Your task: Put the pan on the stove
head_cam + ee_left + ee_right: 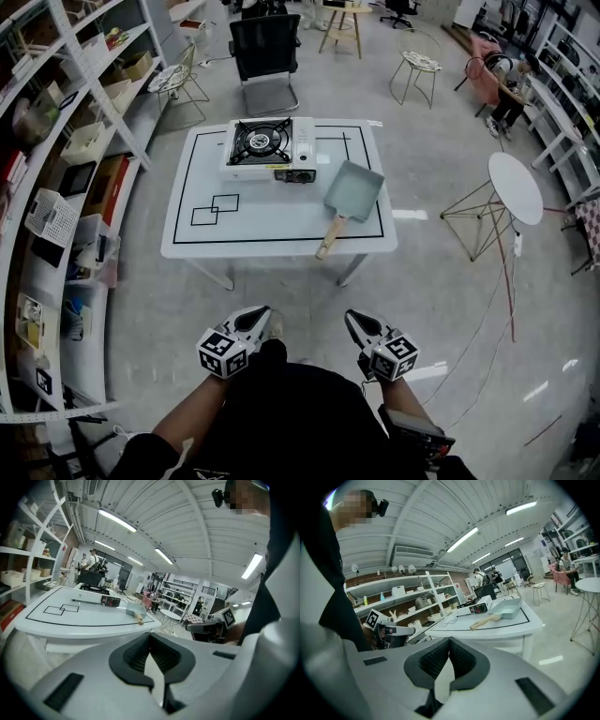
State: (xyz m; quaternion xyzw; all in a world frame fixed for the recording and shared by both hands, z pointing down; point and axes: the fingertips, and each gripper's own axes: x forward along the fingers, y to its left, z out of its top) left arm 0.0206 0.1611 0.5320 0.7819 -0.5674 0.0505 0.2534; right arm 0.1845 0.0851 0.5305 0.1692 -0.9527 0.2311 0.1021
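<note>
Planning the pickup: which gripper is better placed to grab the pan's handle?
Right, probably. The pan lies on the table's right side, its wooden handle nearer the right gripper than the left gripper.

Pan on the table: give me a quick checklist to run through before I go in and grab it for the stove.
1. Pan sits flat on the table, right of the stove: ok.
2. Wooden handle points toward the person, nothing on it: ok.
3. Burner is bare, ready to take the pan: ok.
4. Right gripper open for a grasp: not ok, jaws shut and empty.
5. Left gripper open: not ok, jaws shut and empty.
6. Grippers close to the pan: not ok, both are over the floor, short of the table.
</note>
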